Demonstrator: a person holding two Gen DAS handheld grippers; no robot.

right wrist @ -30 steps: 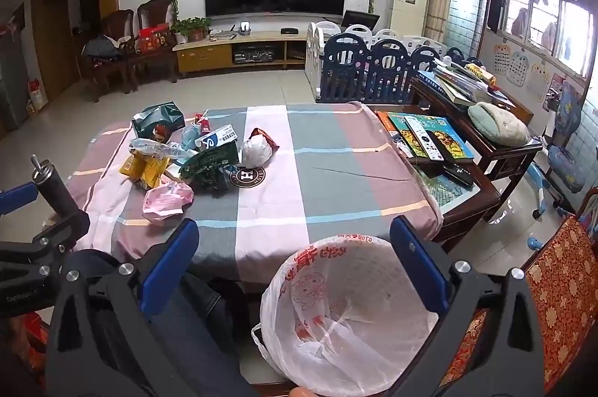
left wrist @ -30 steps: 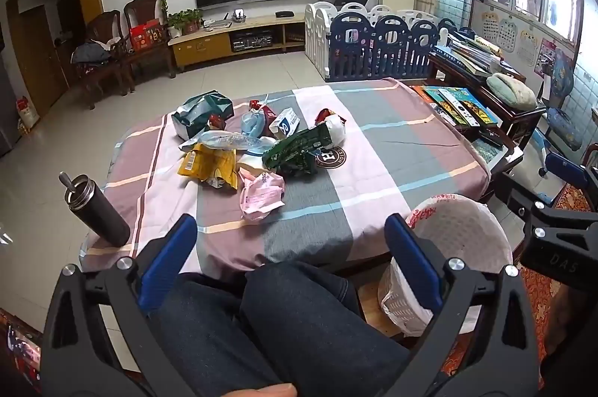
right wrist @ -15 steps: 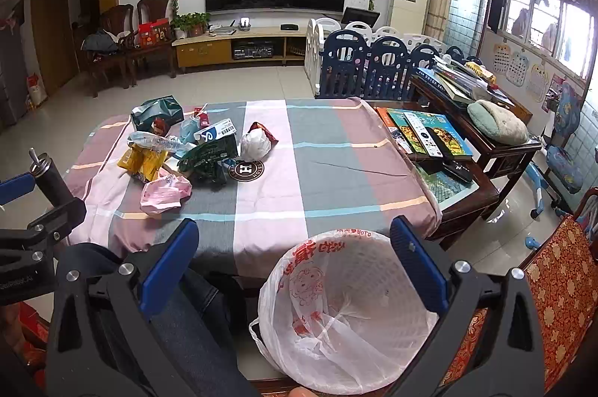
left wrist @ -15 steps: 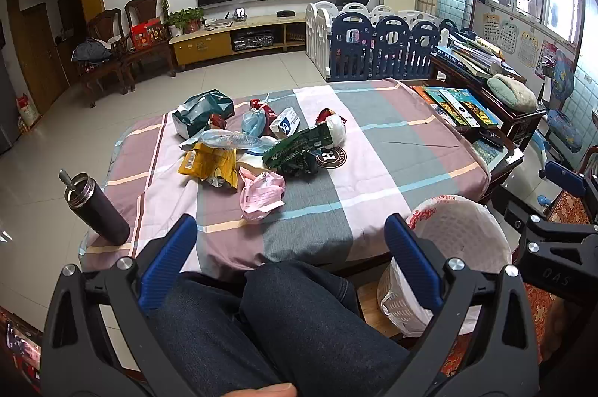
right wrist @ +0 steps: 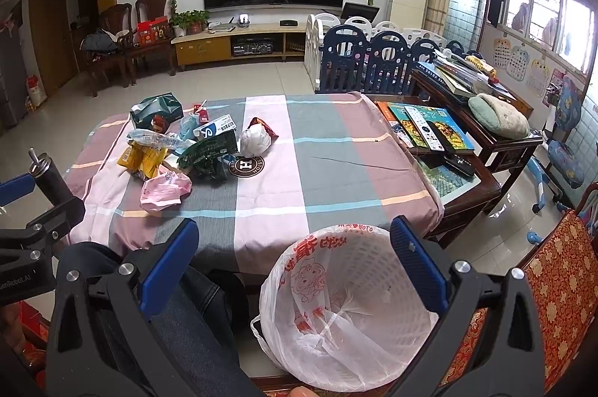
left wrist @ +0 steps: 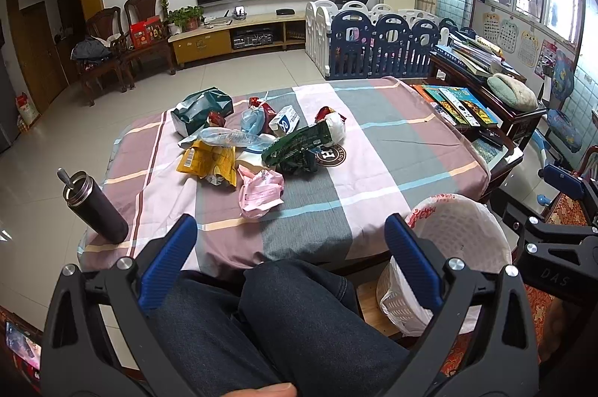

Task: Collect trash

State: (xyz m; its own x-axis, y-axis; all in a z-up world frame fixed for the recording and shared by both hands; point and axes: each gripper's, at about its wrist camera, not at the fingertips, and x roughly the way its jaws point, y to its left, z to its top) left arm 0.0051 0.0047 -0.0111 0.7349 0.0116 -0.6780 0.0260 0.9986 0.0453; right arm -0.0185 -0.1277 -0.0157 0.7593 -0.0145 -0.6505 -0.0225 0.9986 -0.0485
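A heap of trash lies on the left half of the table: a pink wrapper point(left wrist: 259, 193) point(right wrist: 164, 189), a yellow bag point(left wrist: 209, 161), a dark green bag point(left wrist: 299, 142) point(right wrist: 209, 150), a clear bottle point(left wrist: 228, 137), a teal bag point(left wrist: 202, 109) and a small blue-white box point(left wrist: 286, 124). A white basket lined with a plastic bag point(right wrist: 347, 307) point(left wrist: 456, 236) stands below the table's near edge. My left gripper point(left wrist: 289, 243) is open above a person's lap, short of the table. My right gripper point(right wrist: 293, 247) is open over the basket, holding nothing.
The table wears a striped cloth point(left wrist: 392, 150). A dark thermos point(left wrist: 95, 204) stands at its near left corner. Books and remotes point(right wrist: 426, 126) cover a side table on the right. A red patterned chair point(right wrist: 553, 285) is at the far right. A playpen point(right wrist: 373, 60) stands behind.
Both views have shifted only slightly; the right gripper has drifted a little forward over the basket. Nothing was picked up and both grippers stay open.
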